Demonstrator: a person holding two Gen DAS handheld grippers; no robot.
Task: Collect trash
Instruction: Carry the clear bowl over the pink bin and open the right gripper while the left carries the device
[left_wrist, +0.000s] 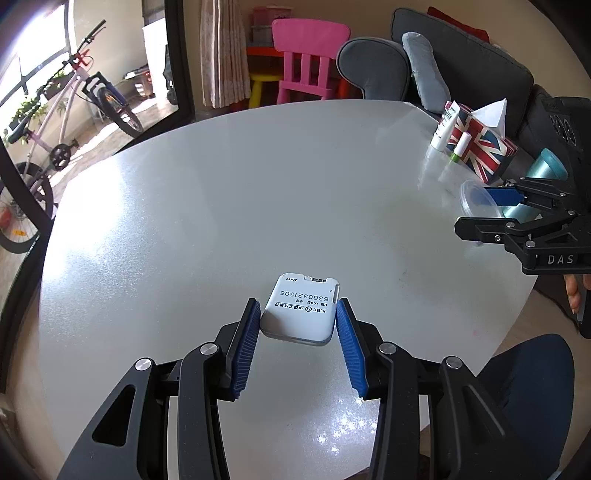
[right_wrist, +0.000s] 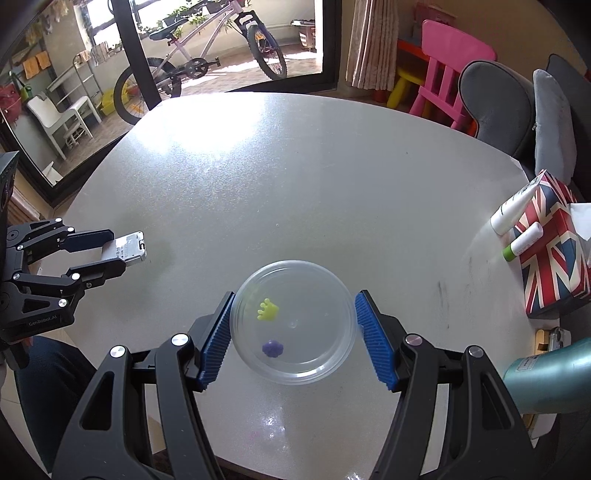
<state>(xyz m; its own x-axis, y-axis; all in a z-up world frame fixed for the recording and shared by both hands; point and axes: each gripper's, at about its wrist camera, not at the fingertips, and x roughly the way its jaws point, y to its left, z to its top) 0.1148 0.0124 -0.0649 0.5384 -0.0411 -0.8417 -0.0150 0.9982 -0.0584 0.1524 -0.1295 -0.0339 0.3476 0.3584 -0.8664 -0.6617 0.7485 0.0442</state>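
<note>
Left wrist view is showing the left claw (left_wrist: 298, 325) pinching one white card device (left_wrist: 300, 308) above the surface (left_wrist: 221, 206). The right claw (right_wrist: 293, 328) is gripping one clear round container (right_wrist: 314, 295) holding two small pieces, one yellow (right_wrist: 268, 309), one purple (right_wrist: 272, 348).

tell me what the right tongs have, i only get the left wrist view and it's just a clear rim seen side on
Observer: The right tongs are closed on a clear round dish, with one blue pad against each side of its rim.
Operator: anything inside it
Observer: Yes, two small bits lie on its bottom: a yellow piece and, nearer the camera, a purple piece.
</note>
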